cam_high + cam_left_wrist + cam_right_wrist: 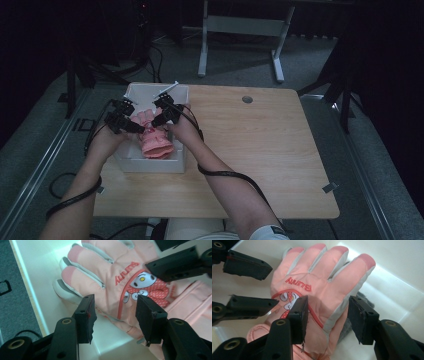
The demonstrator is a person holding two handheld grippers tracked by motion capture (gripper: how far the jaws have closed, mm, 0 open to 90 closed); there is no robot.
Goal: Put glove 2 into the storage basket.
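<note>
Glove [155, 135], pink, lying in white box [150, 165] near far left corner of table [260, 150] in high view, cuff draped over near wall; left claw [134, 126] and right claw [159, 118] poised over it from either side.

From left claw view: jaws parted over glove's edge, pads clear of fabric, gripping nothing; "Bunny" print and cartoon patch facing up.

From right claw view: jaws likewise apart, straddling glove's side without pinching; grey cloth [362, 298] peeking from beneath.

Placement into box apparently done, release made; only withdrawal left, probably.
</note>
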